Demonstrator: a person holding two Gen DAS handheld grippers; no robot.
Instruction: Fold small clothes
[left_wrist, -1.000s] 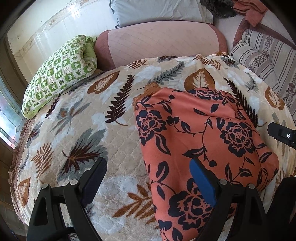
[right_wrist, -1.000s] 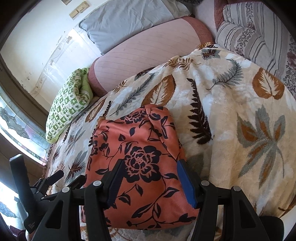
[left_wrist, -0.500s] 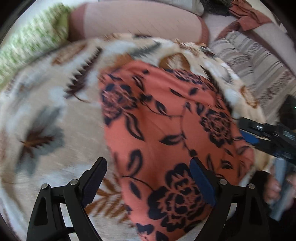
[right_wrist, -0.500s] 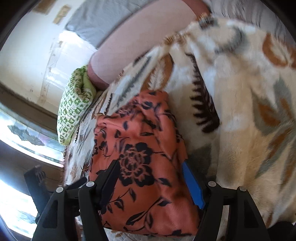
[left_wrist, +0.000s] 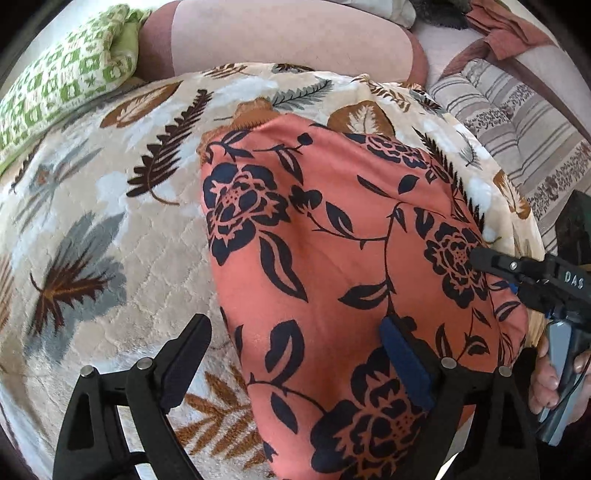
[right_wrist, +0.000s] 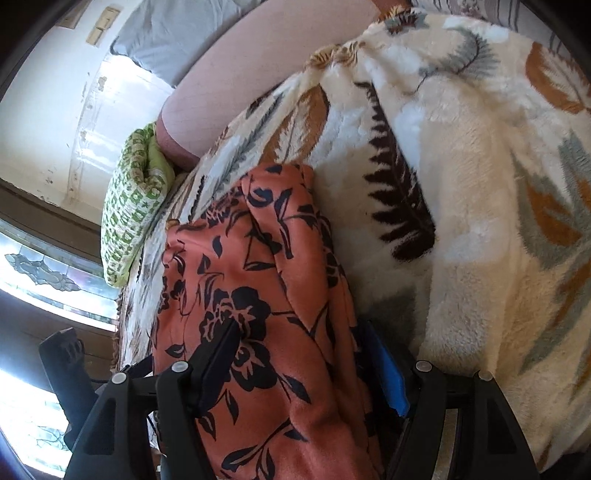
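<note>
An orange garment (left_wrist: 332, 258) with dark blue flowers lies folded on the leaf-patterned blanket (left_wrist: 110, 240). My left gripper (left_wrist: 295, 365) is open low over its near left edge, one finger on the blanket, the other over the cloth. My right gripper (right_wrist: 306, 365) is open, with the garment's (right_wrist: 258, 295) near right edge lying between its fingers. The right gripper also shows in the left wrist view (left_wrist: 524, 273) at the cloth's right side, held by a hand.
A green checked pillow (left_wrist: 62, 77) lies at the far left. A pink bolster (left_wrist: 288, 37) runs along the back. A striped cushion (left_wrist: 517, 122) lies at the right. A window (right_wrist: 44, 277) is to the left.
Both grippers have moved lower and closer to the garment. The right gripper has moved in onto the cloth's right edge, which now lies between its fingers.
</note>
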